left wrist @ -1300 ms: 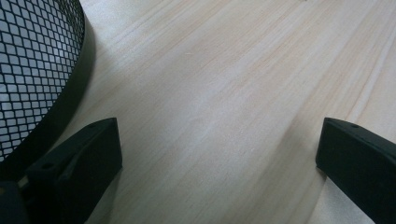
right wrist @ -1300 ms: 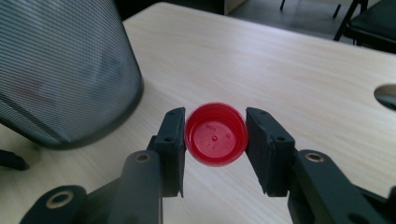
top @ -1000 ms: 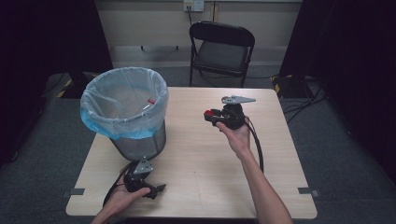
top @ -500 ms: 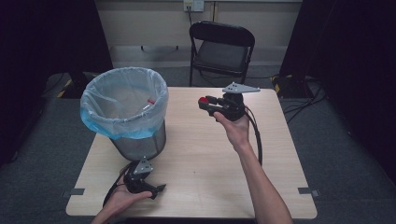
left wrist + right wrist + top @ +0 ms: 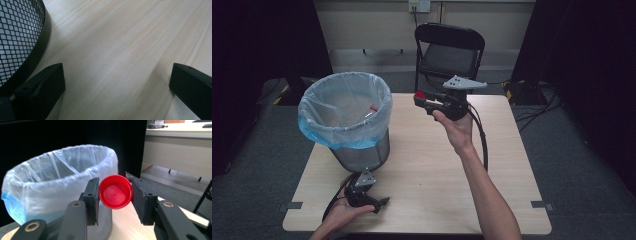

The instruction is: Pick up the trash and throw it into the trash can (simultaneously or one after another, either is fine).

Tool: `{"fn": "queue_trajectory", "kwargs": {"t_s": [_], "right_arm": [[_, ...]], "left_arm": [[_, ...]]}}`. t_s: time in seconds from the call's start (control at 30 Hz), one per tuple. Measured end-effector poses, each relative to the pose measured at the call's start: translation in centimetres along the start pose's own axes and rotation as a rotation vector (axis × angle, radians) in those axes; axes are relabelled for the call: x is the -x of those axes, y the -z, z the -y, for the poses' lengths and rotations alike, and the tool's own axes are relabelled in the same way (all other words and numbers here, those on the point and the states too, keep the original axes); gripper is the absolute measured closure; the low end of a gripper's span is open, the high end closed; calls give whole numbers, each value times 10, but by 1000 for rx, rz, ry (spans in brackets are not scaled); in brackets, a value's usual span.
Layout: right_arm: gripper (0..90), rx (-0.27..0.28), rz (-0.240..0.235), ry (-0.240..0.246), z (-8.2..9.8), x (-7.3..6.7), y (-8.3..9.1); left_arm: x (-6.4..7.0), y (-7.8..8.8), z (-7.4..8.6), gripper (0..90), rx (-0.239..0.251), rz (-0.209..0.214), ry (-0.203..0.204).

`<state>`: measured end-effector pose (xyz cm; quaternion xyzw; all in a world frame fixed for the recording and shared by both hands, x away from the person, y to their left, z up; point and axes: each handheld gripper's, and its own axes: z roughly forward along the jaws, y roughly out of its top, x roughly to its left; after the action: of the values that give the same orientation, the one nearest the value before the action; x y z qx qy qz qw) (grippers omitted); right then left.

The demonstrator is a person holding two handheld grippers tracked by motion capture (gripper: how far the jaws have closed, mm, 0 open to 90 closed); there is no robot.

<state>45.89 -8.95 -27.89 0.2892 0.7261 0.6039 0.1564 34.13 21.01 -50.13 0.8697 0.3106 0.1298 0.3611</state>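
My right gripper (image 5: 115, 195) is clamped on the red cap (image 5: 115, 191) beside the lined bin (image 5: 57, 170). It's light, rigid, probably slick plastic — I grip across its rim, lightly.

High view: table (image 5: 422, 165) evenly lit from overhead, surroundings left & right near black, far wall bright. Soft shadows under the bin (image 5: 346, 120); pic a bit soft, low-res. Left gripper view: sharp wood grain, dim shadow w/ soft edge beside the bin mesh. Right gripper view: red cap (image 5: 115, 191) sharp & vivid, liner glows translucent, far right bkgd bright, slightly blurred; 2 jaws dark.
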Motion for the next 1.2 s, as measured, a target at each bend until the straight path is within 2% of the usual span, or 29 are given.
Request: {"fn": "queue_trajectory", "kwargs": {"t_s": [0.2,0.4,0.6,0.8,1.03,1.2], "right_arm": [[596,37,-38,12,-15,-11,-6],[596,50,-72,37,-29,-24,-14],[597,68,-111,32,-40,-32,-21],[596,57,-159,51,-45,-48,-36],[596,56,-195,66,-52,-61,-51],[596,31,-224,74,-55,-70,-65]], "left_arm": [[0,0,0,0,0,0,0],[0,0,0,0,0,1,0],[0,0,0,0,2,-2,-5],[0,0,0,0,2,-2,-5],[0,0,0,0,2,-2,-5],[0,0,0,0,3,-3,-6]]}}
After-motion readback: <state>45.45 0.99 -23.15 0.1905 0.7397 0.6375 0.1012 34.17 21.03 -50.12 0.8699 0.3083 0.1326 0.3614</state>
